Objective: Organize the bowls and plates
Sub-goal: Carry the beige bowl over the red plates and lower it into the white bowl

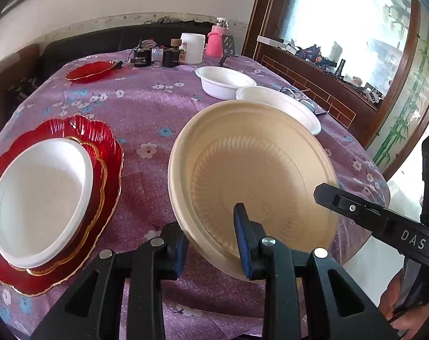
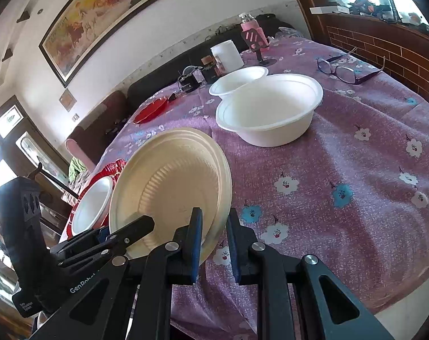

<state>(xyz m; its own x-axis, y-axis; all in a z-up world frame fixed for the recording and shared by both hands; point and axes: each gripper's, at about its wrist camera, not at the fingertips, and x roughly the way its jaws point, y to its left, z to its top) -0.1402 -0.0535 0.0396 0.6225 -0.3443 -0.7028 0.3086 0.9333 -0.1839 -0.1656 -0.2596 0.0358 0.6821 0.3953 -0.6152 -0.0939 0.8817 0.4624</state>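
Cream-coloured and ribbed, the beige plate (image 1: 254,181) is tilted up off the purple floral tablecloth (image 1: 146,113), and both tools straddle its near rim. The left gripper (image 1: 211,243) has 1 blue pad (image 1: 244,235) inside the dish and the other under the rim, with a gap remaining, so it looks part-open and I cannot tell whether it truly bears on the plate. The right gripper (image 2: 214,243) likewise brackets the rim edge, jaws a little apart, 1 pad against the inner face; whether it pinches firmly is unclear. The step in hand appears to be lifting this plate to join the stack at the left: a white bowl (image 1: 41,198) resting in a small red plate (image 1: 96,192) on a large red scalloped plate (image 1: 106,153). The next move probably calls for a firm grip from at least 1 tool, then carrying the plate level so it does not slide free, with the other tool letting go cleanly. Counted: 1 beige plate, 3 red plates including a far red plate (image 1: 89,70), and 3 white bowls, 2 of them, the large white bowl (image 2: 268,110) and the smaller white bowl (image 2: 237,80), touching rims at the table's far right. Spectacles (image 2: 347,69) lie beyond them.
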